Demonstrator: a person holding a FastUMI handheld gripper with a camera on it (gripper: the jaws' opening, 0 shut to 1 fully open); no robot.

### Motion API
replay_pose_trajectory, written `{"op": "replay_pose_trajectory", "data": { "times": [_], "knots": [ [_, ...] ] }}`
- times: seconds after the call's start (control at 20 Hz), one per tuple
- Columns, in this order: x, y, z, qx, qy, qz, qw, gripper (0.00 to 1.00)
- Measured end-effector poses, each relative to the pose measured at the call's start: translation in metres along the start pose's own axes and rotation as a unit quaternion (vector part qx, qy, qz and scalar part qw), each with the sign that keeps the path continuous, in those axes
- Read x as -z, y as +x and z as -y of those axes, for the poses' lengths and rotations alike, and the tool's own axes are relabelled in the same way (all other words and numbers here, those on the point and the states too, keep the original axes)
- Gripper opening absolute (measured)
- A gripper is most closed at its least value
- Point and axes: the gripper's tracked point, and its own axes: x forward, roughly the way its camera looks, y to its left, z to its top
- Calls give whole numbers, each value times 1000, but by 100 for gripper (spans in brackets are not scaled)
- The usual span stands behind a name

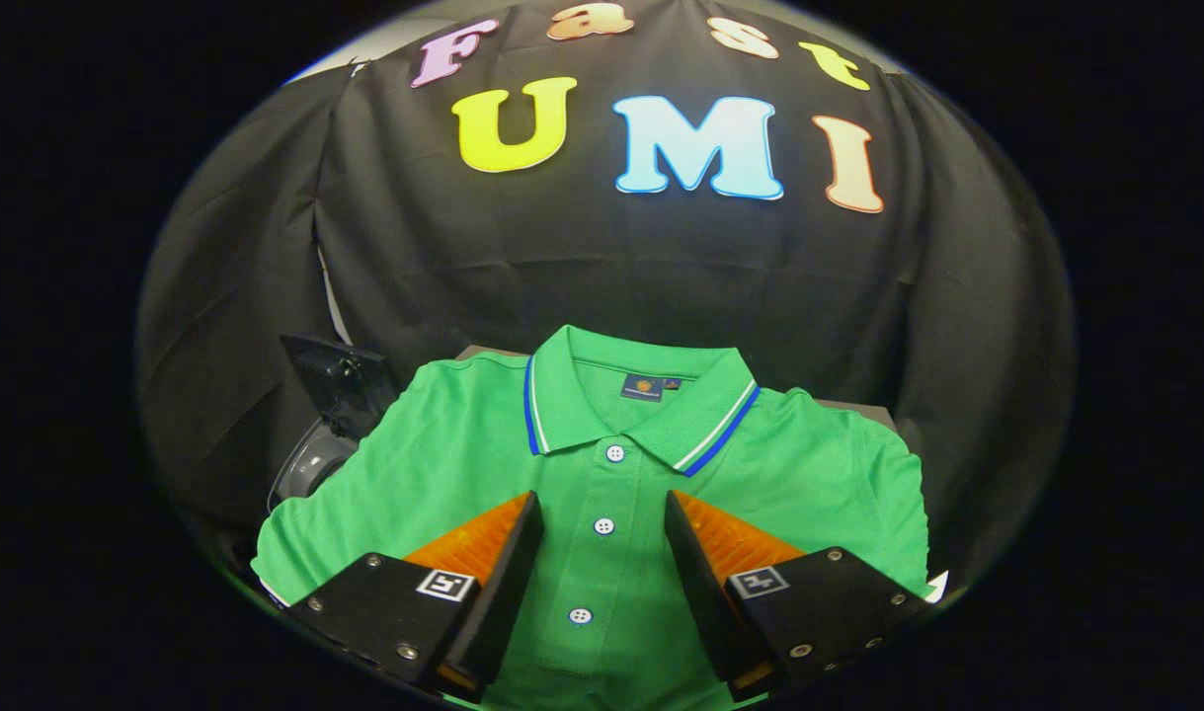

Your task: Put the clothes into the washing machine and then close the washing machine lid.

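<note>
Shirt (463,464) flat, button placket between fingers of open tool (603,538); advise pinching a thick fold before lifting toward washing machine (320,434).

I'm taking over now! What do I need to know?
Gripper: open, holding nothing, its fingers on either side of the button placket.
Green polo shirt: spread flat, collar pointing away from the fingers.
Washing machine: beyond the shirt's sleeve, beside the fingers, lid up.
Done: nothing yet.
Left: grab the shirt, put it in the machine, close the lid.
</note>
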Motion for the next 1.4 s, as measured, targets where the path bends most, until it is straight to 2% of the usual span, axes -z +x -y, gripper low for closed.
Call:
{"op": "replay_pose_trajectory", "data": {
  "times": [0.05,0.1,0.15,0.25,0.45,0.65,0.8,1.1,1.25,1.4],
  "knots": [
    [1,0,0,-1,2,1,1000,68],
    [1,-2,4,2,6,4,1000,65],
    [-1,-3,4,-2,16,8,1000,48],
    [-3,-1,1,-10,35,9,999,22],
    [-6,-6,-1,-19,61,9,998,0],
    [-22,-20,-3,-53,139,47,988,0],
    [-38,-37,-12,-75,168,78,980,0],
    [-70,-63,-39,-115,185,116,969,0],
    [-88,-75,-57,-123,186,134,966,0],
    [-104,-88,-89,-141,182,150,962,0]
  ]
}}
